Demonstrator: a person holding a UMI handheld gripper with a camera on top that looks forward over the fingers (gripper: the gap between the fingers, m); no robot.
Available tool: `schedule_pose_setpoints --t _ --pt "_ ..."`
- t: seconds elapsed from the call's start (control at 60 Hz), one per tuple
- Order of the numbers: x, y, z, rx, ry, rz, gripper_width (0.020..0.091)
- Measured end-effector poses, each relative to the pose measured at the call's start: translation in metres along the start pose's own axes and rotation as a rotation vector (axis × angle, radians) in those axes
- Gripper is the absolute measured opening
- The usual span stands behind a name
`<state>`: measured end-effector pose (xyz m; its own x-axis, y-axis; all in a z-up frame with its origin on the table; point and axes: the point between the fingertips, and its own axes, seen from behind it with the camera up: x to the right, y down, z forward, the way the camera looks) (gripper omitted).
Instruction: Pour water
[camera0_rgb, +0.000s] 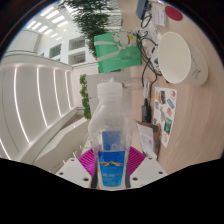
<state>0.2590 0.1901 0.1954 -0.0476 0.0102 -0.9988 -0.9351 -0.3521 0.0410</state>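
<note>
Tongs (111, 162) clenched on a clear water bottle (109, 135).
Its blue label sits between the pink pads (90, 158); a white round bowl (181, 56) rests well beyond on the counter (190, 120).

White gripper (112, 160) body, two fingers (88, 158) with magenta ridged pads on inner faces

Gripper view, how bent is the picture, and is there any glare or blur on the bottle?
Gripper view: strong fisheye bending, so the table edge and the white railings curve. The bottle between the jaws is sharp enough to show its blue label, with pale highlights on the clear plastic. Ceiling lights are bright, and the white round thing looks washed out. Far things are small and soft.
</note>
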Motion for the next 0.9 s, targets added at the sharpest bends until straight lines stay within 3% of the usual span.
schedule_pose_setpoints --t 0.083,0.1,0.167,0.4,0.517,0.617,0.717,0.783,0.833,0.9 --pt "-0.010 -0.063 -0.025 0.028 -0.078 0.304 0.0373" --pt "-0.018 -0.042 -0.006 0.037 -0.090 0.355 0.0373" --pt "-0.016 -0.075 -0.029 0.056 -0.150 0.535 0.0373" --pt "-0.027 -0.087 -0.024 0.102 -0.208 0.690 0.0372" --pt "-0.025 -0.062 -0.035 0.040 -0.186 0.558 0.0375" --pt "-0.006 -0.016 -0.032 -0.068 -0.061 0.112 0.0375" --pt "-0.024 -0.004 -0.047 -0.105 -0.021 -0.373 0.0374" --pt "-0.039 -0.032 -0.045 -0.036 -0.009 -0.703 0.0376" --pt "-0.059 -0.073 -0.063 0.083 0.037 -0.956 0.0402" --pt "-0.067 -0.129 -0.073 0.236 0.122 -1.239 0.0378"
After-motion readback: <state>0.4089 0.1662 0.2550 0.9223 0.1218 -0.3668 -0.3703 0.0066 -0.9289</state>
